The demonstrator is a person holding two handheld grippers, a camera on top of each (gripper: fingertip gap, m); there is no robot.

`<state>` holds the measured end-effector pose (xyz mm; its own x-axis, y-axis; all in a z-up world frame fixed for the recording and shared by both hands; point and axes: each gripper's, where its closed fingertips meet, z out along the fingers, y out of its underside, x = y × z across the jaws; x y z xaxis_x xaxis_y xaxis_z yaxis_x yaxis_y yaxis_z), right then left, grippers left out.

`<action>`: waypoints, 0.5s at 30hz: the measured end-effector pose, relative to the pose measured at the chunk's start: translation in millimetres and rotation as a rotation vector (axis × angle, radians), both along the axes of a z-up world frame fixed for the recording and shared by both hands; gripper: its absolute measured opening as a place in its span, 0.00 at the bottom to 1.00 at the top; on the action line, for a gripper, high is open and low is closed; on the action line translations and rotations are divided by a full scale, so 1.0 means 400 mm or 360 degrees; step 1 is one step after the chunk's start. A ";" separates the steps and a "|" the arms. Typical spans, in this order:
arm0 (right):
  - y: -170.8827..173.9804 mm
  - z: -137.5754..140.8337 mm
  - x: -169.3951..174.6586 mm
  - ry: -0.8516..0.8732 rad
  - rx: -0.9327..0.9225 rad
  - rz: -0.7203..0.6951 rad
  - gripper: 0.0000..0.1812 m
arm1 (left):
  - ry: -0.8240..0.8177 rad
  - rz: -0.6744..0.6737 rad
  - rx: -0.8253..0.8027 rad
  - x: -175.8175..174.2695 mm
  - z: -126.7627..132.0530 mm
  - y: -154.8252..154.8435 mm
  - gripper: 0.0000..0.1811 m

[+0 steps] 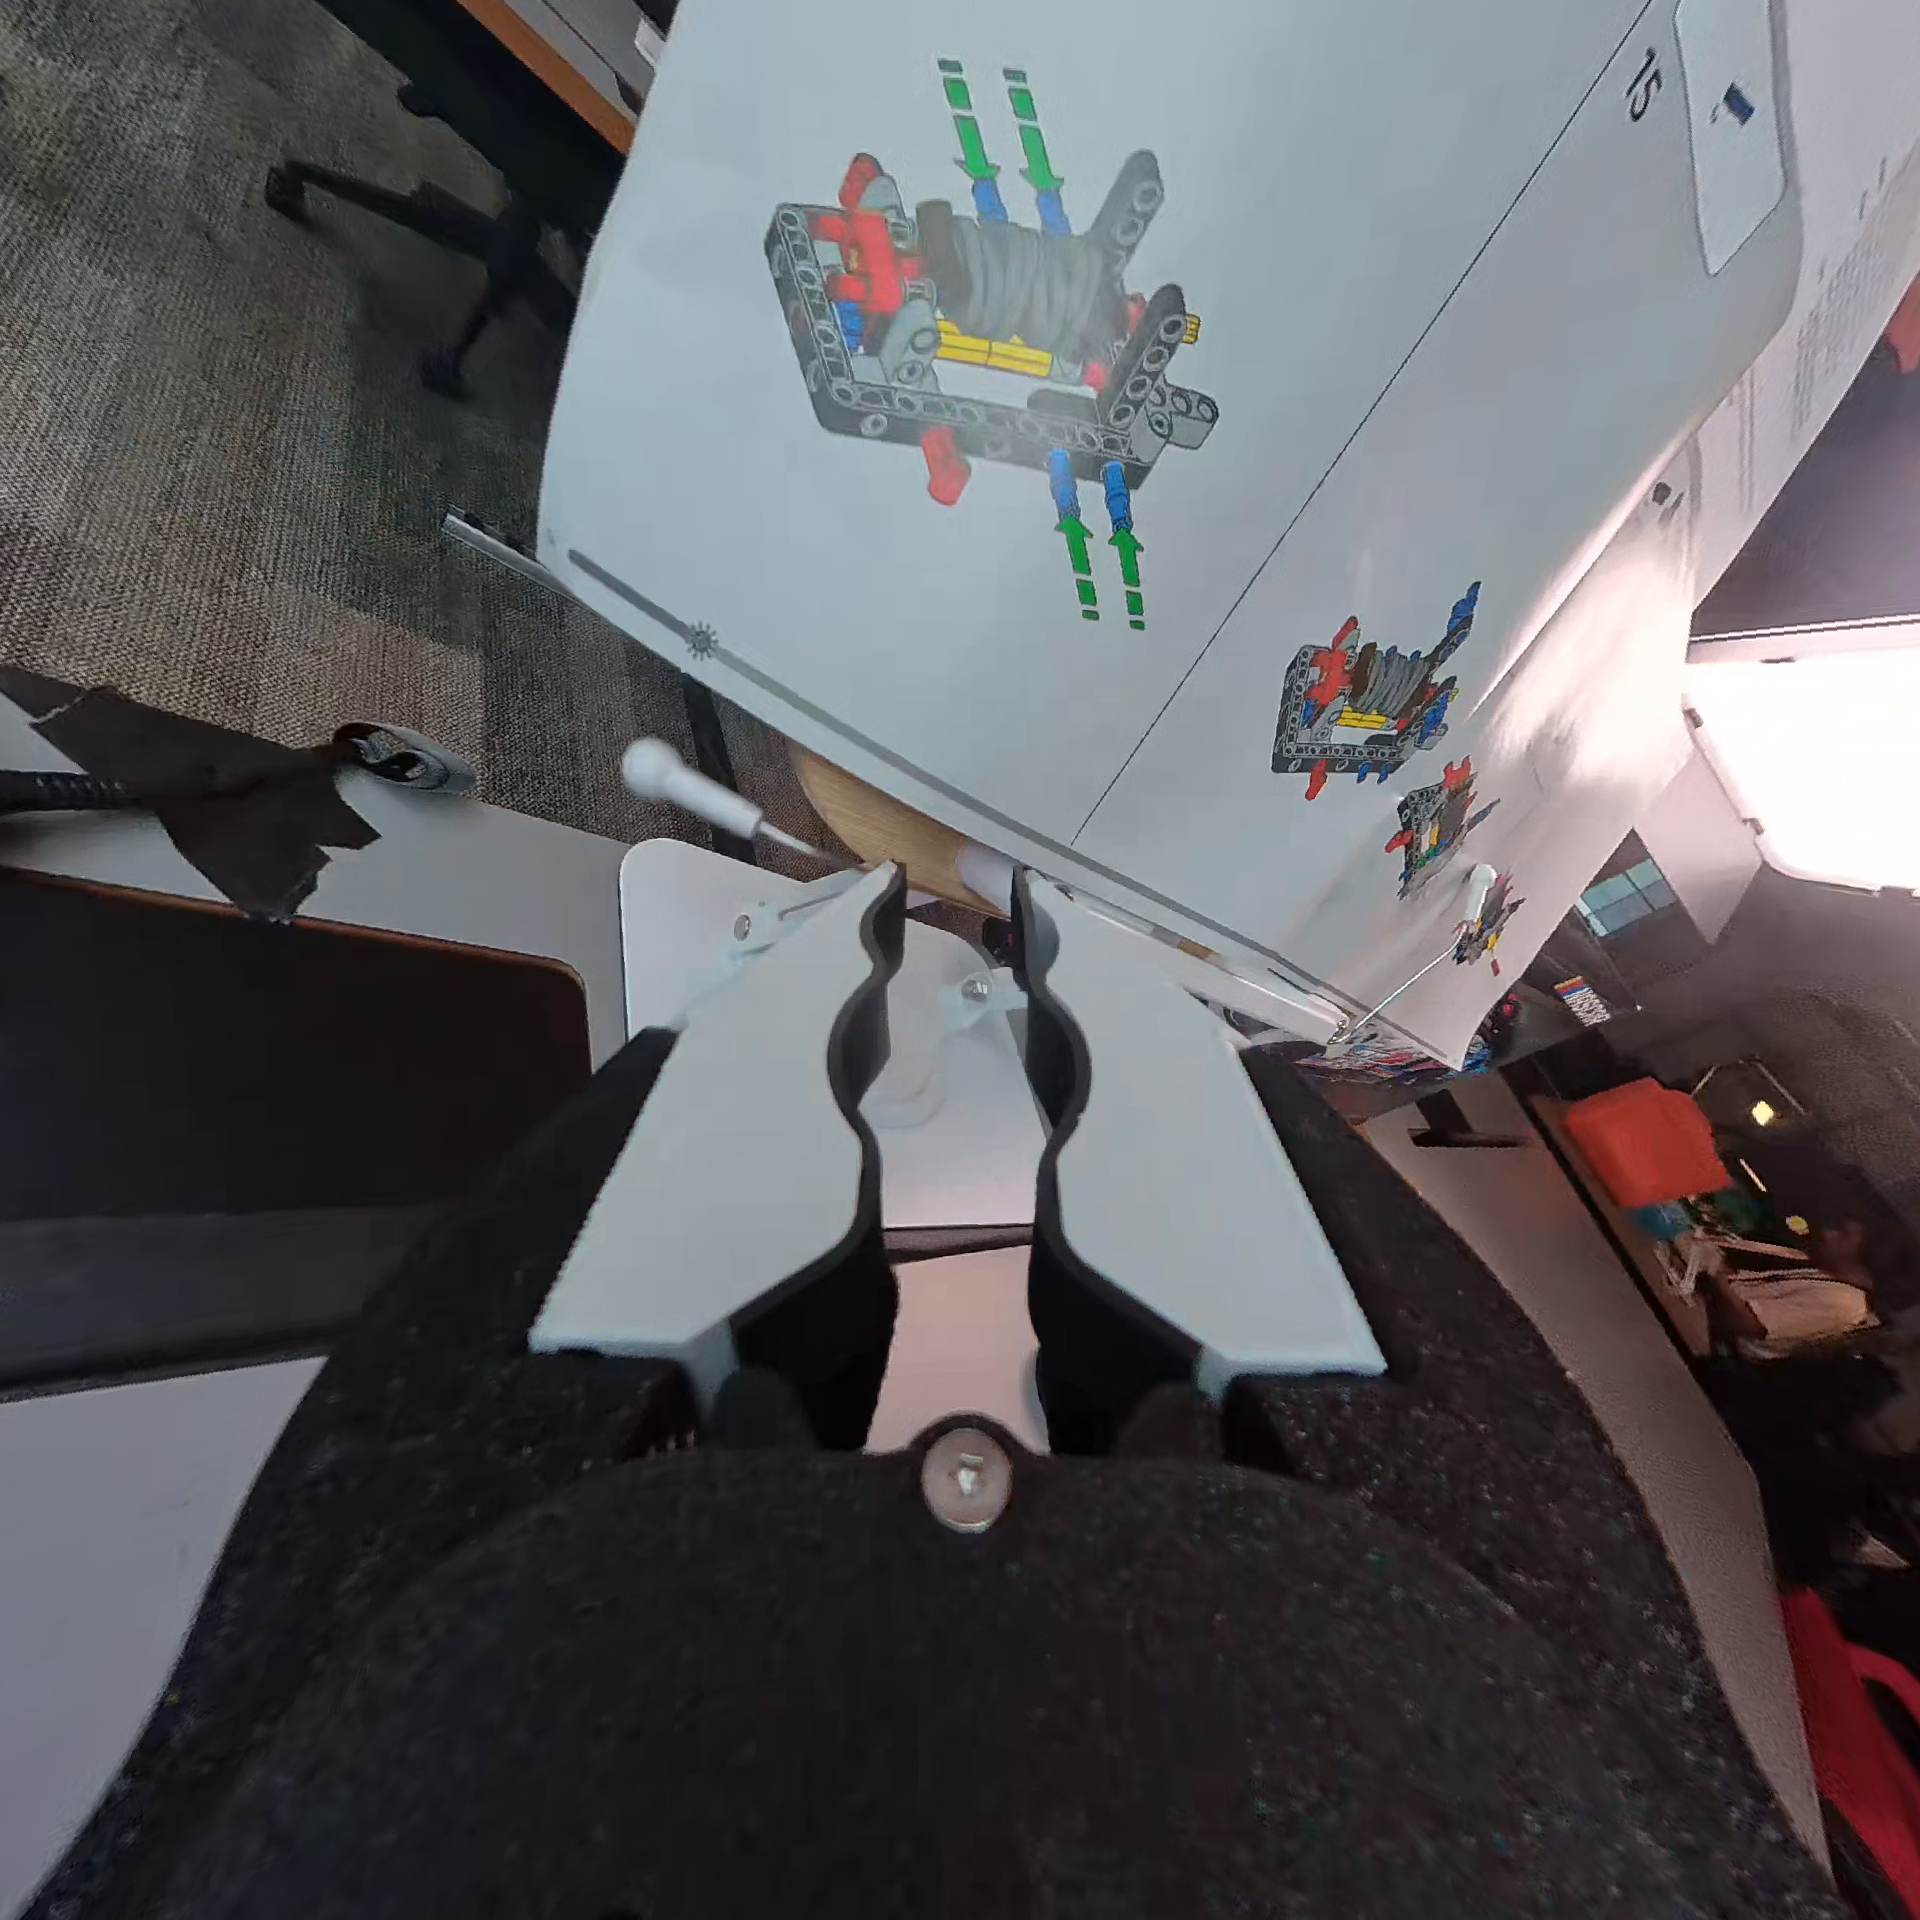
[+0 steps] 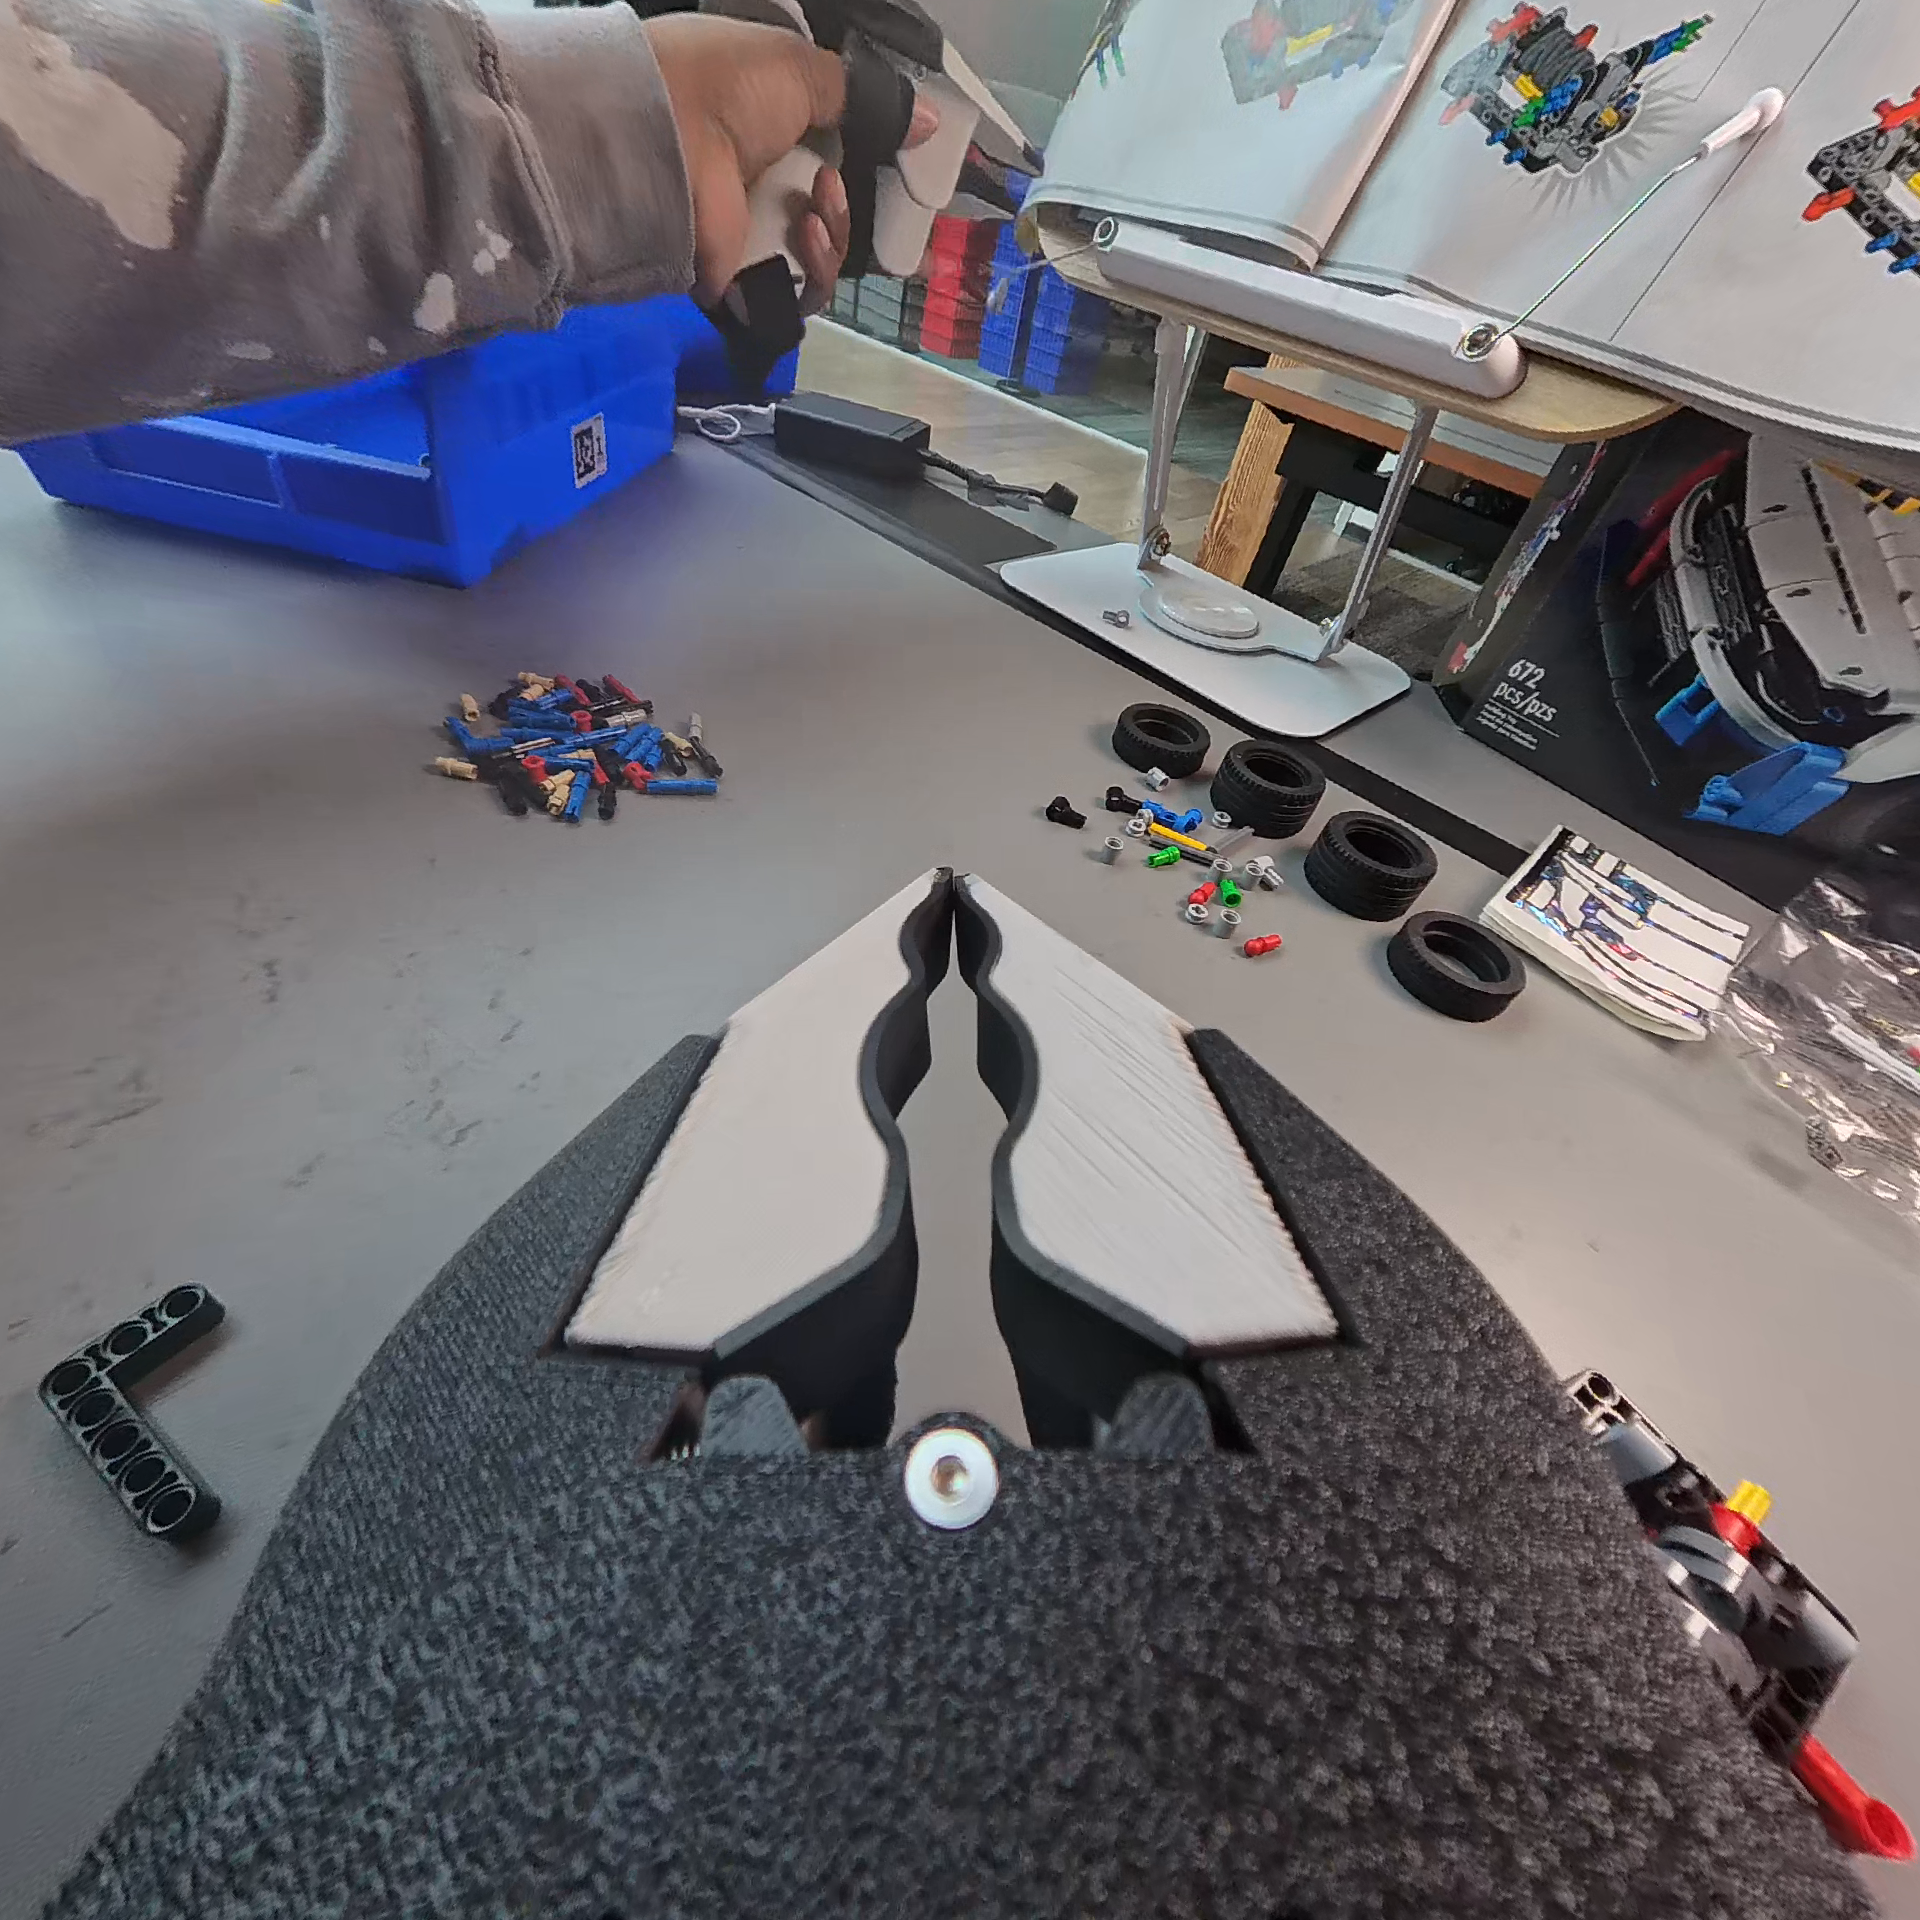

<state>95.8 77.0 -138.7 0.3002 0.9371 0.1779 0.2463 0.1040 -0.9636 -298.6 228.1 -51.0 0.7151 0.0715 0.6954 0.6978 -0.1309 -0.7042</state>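
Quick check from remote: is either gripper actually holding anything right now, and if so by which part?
Nothing is held. The left gripper is open, pointing at the lower edge of the instruction booklet on its stand. The right gripper is shut on nothing, above the table.

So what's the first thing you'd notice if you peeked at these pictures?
The big open instruction booklet on a stand, with bright drawings of a brick model, right ahead of the left gripper. On the grey table, four black tyres curve in a row, and a heap of little pins lies near the blue bin.
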 end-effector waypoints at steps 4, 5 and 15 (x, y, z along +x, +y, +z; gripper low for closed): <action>-0.006 0.005 -0.003 0.0021 -0.0021 0.0017 0.00 | 0.0062 0.0019 0.0239 0.034 0.103 -0.076 0.14; -0.007 0.006 -0.003 0.0024 -0.0023 0.0018 0.00 | 0.0125 -0.0042 0.0306 0.072 0.135 -0.099 0.14; -0.007 0.016 0.005 0.0024 -0.0005 0.0008 0.00 | 0.0995 -0.1739 0.0028 0.795 -0.148 -0.543 0.18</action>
